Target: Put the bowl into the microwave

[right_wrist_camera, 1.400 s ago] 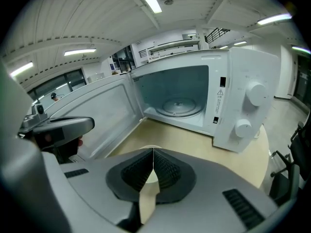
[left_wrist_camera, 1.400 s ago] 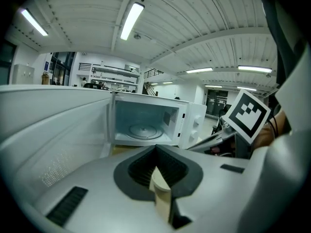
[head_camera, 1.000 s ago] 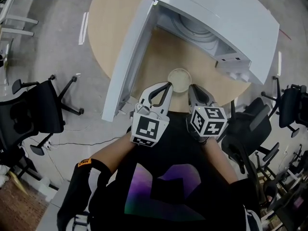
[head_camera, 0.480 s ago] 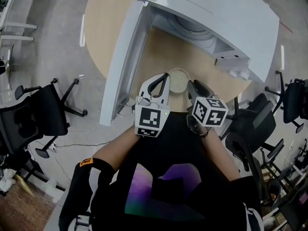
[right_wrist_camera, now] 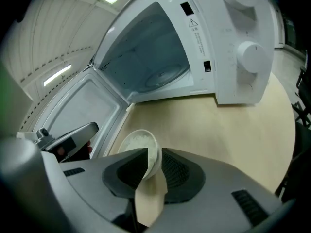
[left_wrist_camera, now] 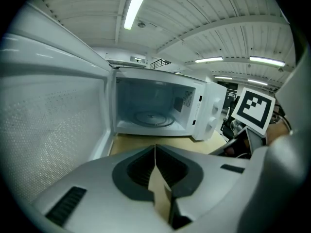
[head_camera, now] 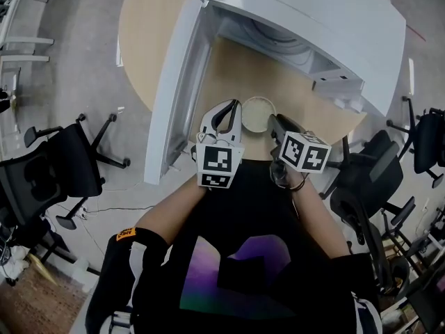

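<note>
From the head view, a white microwave (head_camera: 313,12) stands on the far part of a round wooden bench (head_camera: 146,40). Its door (head_camera: 177,89) is swung wide open to the left, and the near edge of the bench lies in front of the open cavity. There sits a small pale bowl (head_camera: 256,113), between the left claw (head_camera: 229,115) and the right claw (head_camera: 277,122). An office chair (head_camera: 49,172) stands on the floor to the left. In the left gripper view, the left claw (left_wrist_camera: 155,149) has its jaws pressed together with nothing between them. It faces the microwave's open cavity, where the glass turntable (left_wrist_camera: 153,118) shows. In the right gripper view, the right claw (right_wrist_camera: 153,152) is clamped on the near rim of the bowl (right_wrist_camera: 140,144), which is tilted and holds something white. Whether the bowl rests on the bench cannot be told. The open door lies to its left, and the control knobs (right_wrist_camera: 252,57) are at far right.
</note>
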### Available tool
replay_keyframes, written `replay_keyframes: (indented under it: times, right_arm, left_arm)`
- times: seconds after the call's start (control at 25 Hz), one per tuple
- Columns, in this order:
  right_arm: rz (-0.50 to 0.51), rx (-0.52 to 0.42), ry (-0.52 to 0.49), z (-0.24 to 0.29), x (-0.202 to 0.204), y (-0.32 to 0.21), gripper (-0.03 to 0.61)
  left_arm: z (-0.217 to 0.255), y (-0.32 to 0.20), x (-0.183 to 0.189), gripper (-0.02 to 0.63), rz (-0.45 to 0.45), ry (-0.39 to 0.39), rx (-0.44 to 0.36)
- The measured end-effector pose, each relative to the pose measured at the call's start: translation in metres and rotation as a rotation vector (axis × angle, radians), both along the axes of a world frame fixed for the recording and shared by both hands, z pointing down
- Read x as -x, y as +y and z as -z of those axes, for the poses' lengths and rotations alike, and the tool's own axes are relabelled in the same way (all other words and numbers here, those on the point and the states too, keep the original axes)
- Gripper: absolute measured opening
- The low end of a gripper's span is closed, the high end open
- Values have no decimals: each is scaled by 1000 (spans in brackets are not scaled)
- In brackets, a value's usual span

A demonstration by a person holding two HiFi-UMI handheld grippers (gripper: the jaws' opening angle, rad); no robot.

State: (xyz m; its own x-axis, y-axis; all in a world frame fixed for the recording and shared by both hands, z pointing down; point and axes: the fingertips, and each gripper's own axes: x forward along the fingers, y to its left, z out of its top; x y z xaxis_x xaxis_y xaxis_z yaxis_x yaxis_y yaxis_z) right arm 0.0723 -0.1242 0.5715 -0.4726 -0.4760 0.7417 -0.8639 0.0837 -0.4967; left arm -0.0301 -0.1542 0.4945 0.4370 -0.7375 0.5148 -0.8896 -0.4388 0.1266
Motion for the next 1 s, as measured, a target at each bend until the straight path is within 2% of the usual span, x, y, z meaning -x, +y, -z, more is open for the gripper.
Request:
replay_keyframes:
  times: [0.2, 0.4, 0.76, 1.0]
  right_arm:
    - [-78, 93, -104, -14, 2, 9, 74]
    - [-176, 135, -257, -17, 3, 10, 74]
    - [-269, 149, -349, -16, 3, 9, 72]
    - [-302, 99, -366, 0, -1, -2, 72]
  left_arm:
    - [-6, 3, 3, 46, -4, -5, 17]
    - [-9, 4, 5, 46, -19, -9, 28]
    - [-7, 4, 1, 46, -64, -7, 40]
    - [2, -2, -2, 46, -78, -3, 23]
